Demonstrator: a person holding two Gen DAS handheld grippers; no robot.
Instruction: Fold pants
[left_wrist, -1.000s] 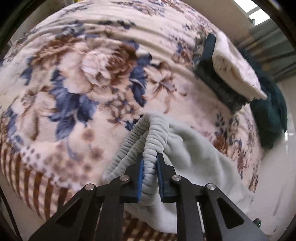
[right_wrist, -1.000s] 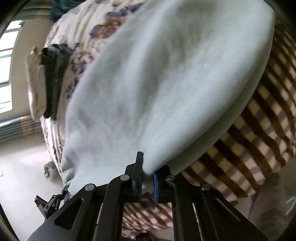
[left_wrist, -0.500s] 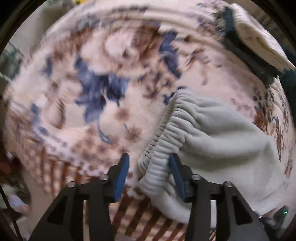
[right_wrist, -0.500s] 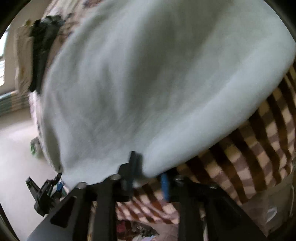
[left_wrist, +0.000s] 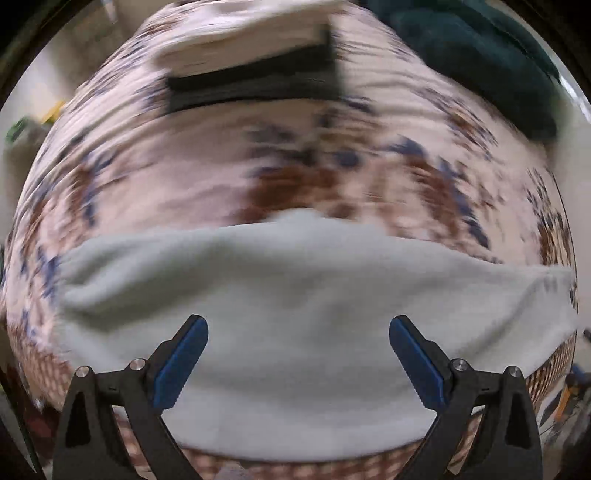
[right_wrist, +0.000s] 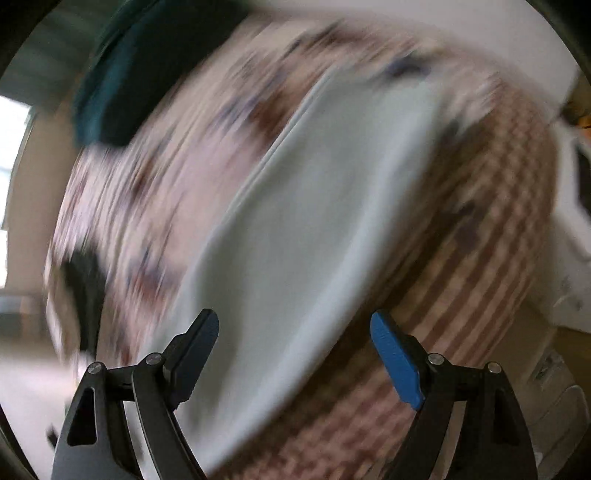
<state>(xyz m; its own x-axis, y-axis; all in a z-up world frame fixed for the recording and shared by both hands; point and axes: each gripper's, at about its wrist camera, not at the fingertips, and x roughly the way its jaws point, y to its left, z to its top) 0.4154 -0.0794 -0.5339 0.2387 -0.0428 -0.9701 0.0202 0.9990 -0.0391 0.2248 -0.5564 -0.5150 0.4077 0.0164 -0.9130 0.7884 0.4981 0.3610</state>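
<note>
lying flat – soft pale fleece pants (left_wrist: 295, 314)

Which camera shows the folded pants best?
The left wrist camera: the pale pants lie flat and wide across the flowery blanket, only slightly blurred. The right wrist camera shows them slanted and badly smeared by blur.

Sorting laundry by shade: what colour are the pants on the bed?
Pale grey-green, plain. The pants show best in the left wrist view.

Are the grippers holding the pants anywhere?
No. Both have just opened: the left gripper and right gripper hold nothing; the pants lie free.
</note>
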